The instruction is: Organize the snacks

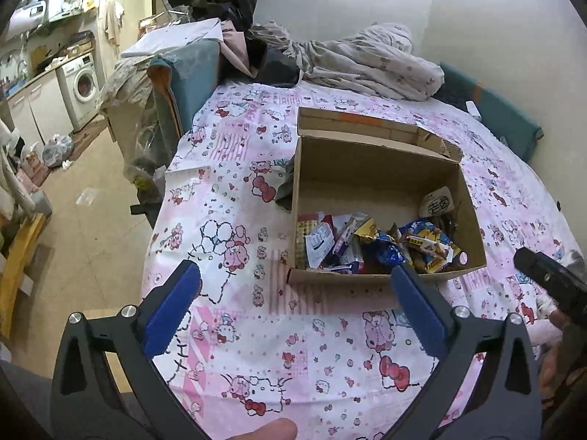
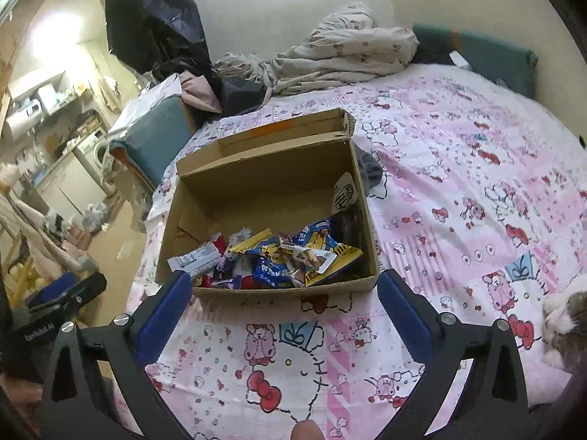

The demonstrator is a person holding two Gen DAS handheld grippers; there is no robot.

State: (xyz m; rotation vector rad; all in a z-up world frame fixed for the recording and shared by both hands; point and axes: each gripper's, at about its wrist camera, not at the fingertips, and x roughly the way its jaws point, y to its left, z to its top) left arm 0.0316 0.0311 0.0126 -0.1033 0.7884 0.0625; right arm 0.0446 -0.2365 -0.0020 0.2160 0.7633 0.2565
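An open cardboard box [image 1: 370, 168] stands on the bed with a pink cartoon-print sheet [image 1: 256, 330]. Several snack packets [image 1: 381, 245] lie piled in its near half; the far half is bare. The box also shows in the right wrist view [image 2: 264, 179] with the snack packets [image 2: 286, 256] inside. My left gripper [image 1: 293, 278] is open and empty, just short of the box's near wall. My right gripper [image 2: 286, 286] is open and empty, its tips at the box's near corners. The right gripper's body shows at the right edge of the left view [image 1: 550, 282].
A bundled floral blanket [image 1: 367, 58] and dark clothes lie at the head of the bed. A teal chair [image 1: 183, 84] stands left of the bed, with kitchen units and a washing machine [image 1: 82, 84] beyond. A furry thing [image 2: 565, 326] lies at the right edge.
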